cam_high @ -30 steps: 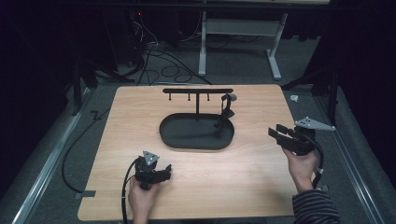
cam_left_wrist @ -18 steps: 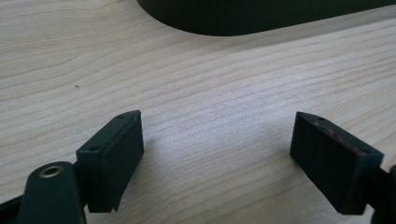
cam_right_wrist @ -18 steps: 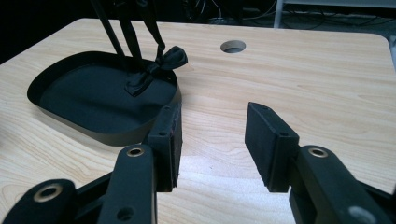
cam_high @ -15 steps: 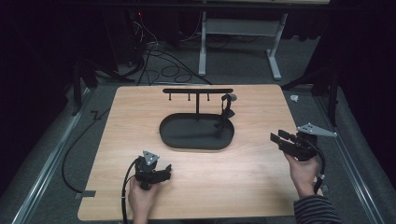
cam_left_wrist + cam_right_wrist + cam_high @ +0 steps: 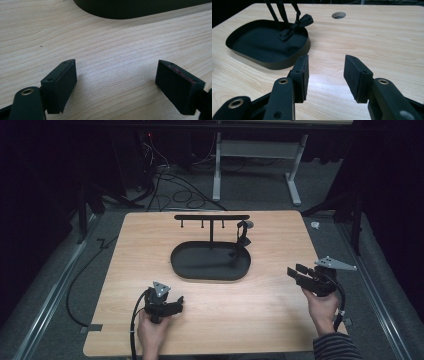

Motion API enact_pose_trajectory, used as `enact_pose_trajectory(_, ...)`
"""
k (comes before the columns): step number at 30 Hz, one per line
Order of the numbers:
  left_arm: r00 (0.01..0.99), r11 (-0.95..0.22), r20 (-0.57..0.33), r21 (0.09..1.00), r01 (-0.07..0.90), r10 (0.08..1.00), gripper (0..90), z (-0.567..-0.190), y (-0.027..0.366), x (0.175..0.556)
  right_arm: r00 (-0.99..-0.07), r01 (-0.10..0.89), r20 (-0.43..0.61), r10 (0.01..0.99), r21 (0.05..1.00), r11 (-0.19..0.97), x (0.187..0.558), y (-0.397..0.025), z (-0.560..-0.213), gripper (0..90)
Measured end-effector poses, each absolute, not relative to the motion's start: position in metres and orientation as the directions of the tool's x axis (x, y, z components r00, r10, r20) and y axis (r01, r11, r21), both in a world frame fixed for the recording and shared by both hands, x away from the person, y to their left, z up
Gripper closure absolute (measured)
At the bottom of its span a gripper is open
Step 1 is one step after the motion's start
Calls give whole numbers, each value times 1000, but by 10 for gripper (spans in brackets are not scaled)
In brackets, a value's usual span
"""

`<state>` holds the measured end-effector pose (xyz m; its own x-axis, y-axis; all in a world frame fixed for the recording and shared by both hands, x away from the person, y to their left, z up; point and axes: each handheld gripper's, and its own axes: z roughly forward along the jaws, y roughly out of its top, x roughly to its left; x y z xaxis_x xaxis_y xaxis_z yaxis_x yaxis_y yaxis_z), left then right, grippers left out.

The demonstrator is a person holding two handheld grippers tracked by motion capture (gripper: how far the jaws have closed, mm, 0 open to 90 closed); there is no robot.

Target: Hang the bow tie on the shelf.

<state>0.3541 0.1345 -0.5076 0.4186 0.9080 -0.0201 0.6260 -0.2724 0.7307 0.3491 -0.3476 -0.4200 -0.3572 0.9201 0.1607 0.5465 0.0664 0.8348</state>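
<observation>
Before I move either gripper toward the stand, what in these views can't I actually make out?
- Dark strap-like item on the stand: too small in the high view; its top is cut off in the right gripper view, so what it hangs from is unclear.
- Black tray: cut off by the left gripper view's top edge.
- Small pale thing beside the table: too small to identify.

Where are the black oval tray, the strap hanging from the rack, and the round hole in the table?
black oval tray (image 5: pixel 200 265), high view, bare floor.
strap (image 5: pixel 297 25), right gripper view, knotted end.
round hole (image 5: pixel 338 15), right gripper view, its opening.
</observation>
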Motion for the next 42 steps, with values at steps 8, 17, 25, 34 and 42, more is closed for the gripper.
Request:
enact_pose_trajectory(8, 419, -273, -20, 731, 626, 908, 178, -508, 135, 354, -352, 570, 173, 920, 819, 64, 347, -346, -431, 568)
enact_pose_trajectory(17, 419, -272, -21, 731, 626, 908, 178, -508, 135, 354, -344, 595, 185, 921, 801, 61, 346, -342, -444, 562)
enact_pose_trajectory(25, 419, -272, -21, 731, 626, 908, 178, -508, 135, 354, -350, 606, 186, 918, 792, 70, 348, -337, -451, 561)
enact_pose_trajectory(34, 419, -272, -20, 731, 626, 908, 178, -508, 135, 354, -349, 623, 187, 918, 778, 78, 348, -332, -460, 559)
enact_pose_trajectory(42, 419, -272, -21, 731, 626, 908, 178, -508, 135, 354, -351, 634, 170, 921, 767, 100, 347, -329, -471, 550)
